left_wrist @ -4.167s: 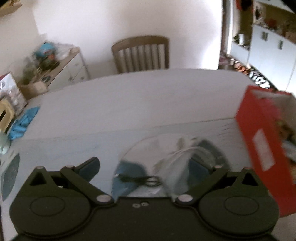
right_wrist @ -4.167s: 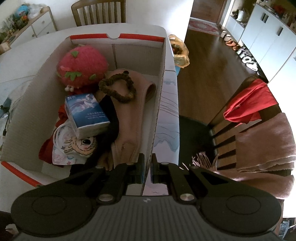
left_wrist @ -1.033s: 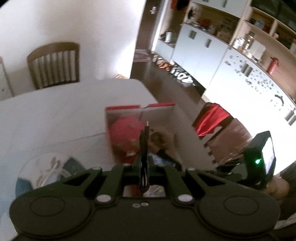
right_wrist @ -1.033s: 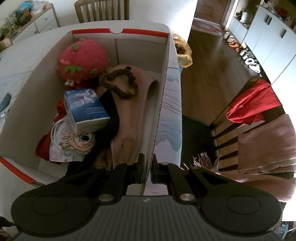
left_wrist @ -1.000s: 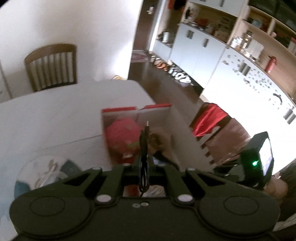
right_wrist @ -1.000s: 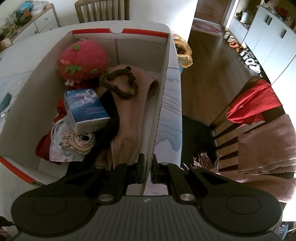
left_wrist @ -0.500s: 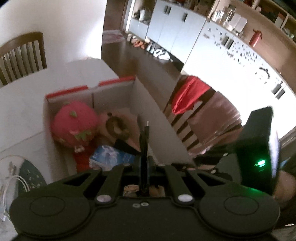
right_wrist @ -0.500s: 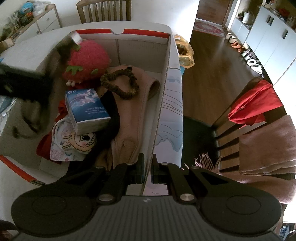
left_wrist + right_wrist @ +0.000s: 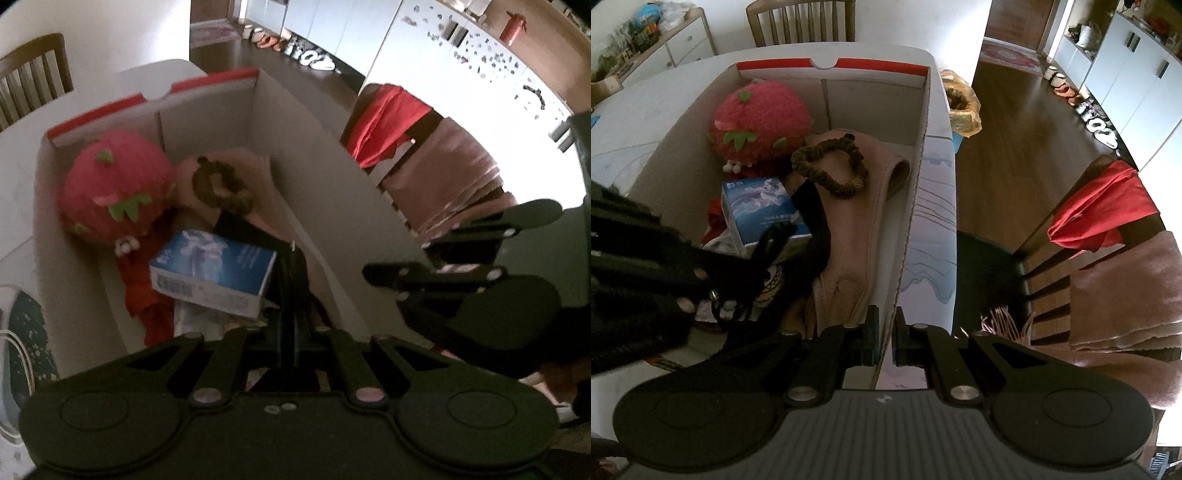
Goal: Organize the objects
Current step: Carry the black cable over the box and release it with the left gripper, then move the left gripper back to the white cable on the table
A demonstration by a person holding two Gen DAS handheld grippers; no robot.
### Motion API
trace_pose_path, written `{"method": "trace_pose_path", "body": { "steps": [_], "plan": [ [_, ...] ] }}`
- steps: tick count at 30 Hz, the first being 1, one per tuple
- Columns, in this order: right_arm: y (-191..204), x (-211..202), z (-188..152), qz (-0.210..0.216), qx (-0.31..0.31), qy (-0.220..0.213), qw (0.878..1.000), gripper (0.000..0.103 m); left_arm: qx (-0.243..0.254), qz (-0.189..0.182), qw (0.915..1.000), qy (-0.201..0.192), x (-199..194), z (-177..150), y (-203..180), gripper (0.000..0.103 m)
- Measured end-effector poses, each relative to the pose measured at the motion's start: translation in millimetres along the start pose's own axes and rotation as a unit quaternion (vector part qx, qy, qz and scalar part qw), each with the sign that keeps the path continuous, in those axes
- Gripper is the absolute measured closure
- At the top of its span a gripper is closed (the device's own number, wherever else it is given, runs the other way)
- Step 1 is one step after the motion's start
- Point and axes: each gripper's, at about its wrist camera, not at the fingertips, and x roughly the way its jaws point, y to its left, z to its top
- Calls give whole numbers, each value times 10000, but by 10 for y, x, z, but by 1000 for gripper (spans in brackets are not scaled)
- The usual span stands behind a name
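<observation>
Both tongs are clenched: the left gripper (image 9: 290,295) pinches a thin black cable (image 9: 291,273) above the cardboard box (image 9: 916,192), while the right gripper (image 9: 884,332) grips the box's near right wall at six o'clock. Inside, a strawberry plush (image 9: 757,118) sits at eleven o'clock, a brown scrunchie (image 9: 831,166) beside it, and a blue carton (image 9: 764,210) lies toward nine o'clock.

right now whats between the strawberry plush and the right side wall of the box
In the right wrist view, the brown scrunchie lying on folded pink fabric fills the stretch between the strawberry plush and the box's right wall.
</observation>
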Motion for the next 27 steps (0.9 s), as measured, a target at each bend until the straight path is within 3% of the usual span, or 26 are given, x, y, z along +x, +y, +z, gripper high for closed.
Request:
{"method": "trace_pose_path", "body": {
  "steps": [13, 15, 22, 24, 27],
  "plan": [
    [-2, -4, 5, -3, 24, 12, 10000, 97, -59, -83, 9999, 119, 122, -66, 40, 95],
    [1, -6, 6, -6, 31, 14, 10000, 97, -77, -76, 9999, 58, 87, -69, 38, 86],
    [-5, -11, 4, -14, 53, 18, 10000, 97, -140, -9, 9998, -172, -69, -108, 49, 68],
    [-6, -11, 5, -13, 51, 20, 10000, 97, -172, -24, 9995, -256, -145, -123, 67, 58],
    [2, -14, 2, -11, 59, 27, 10000, 97, -210, -37, 9990, -401, -276, -149, 77, 53]
  ]
}}
